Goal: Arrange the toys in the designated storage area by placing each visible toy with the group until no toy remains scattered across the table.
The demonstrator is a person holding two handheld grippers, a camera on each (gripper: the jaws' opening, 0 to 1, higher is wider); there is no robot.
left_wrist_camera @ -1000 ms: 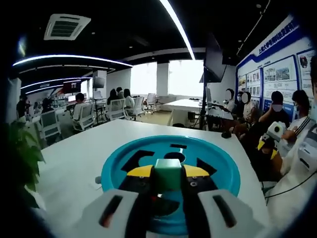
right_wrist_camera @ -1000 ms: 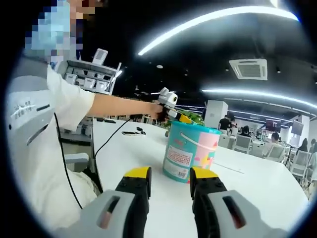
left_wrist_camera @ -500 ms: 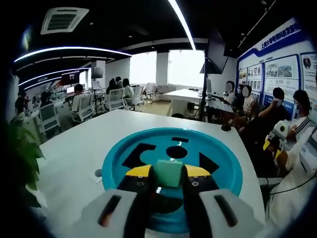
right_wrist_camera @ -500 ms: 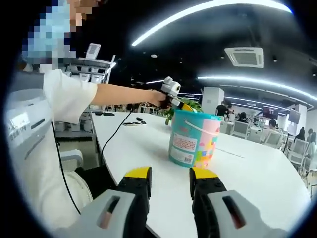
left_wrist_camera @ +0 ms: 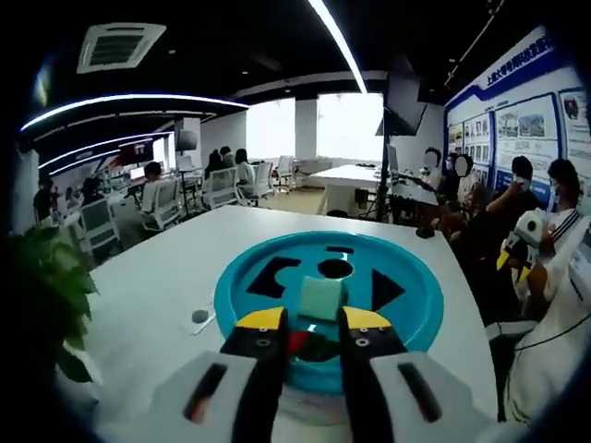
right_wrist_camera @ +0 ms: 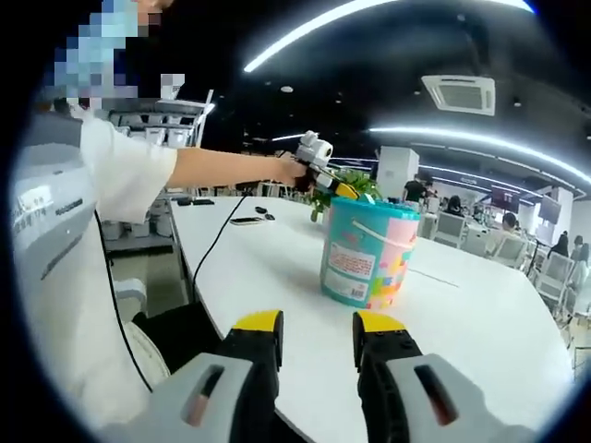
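Observation:
A teal bucket lid (left_wrist_camera: 416, 309) with shape cut-outs lies below my left gripper (left_wrist_camera: 314, 325). A green cube (left_wrist_camera: 321, 298) rests on the lid just past the yellow-tipped jaws, which stand apart and hold nothing. Something red shows through a cut-out between the jaws. In the right gripper view the colourful bucket (right_wrist_camera: 369, 254) stands on the white table (right_wrist_camera: 268, 268), and a hand holds the left gripper (right_wrist_camera: 319, 171) over its rim. My right gripper (right_wrist_camera: 316, 337) hovers open and empty above the table, short of the bucket. It also appears as the right gripper (left_wrist_camera: 528, 235) at the right edge.
A leafy plant (left_wrist_camera: 42, 295) stands left of the bucket, and the plant (right_wrist_camera: 355, 185) shows behind the bucket's rim. A small grey disc (left_wrist_camera: 199, 317) lies on the table. A phone (right_wrist_camera: 245, 221) and a cable (right_wrist_camera: 208, 258) lie near the person's side. Seated people and chairs are far behind.
The green cube, held between the left jaws earlier, now lies free on the lid beyond them; the left gripper has drawn back. The right gripper view shifted slightly.

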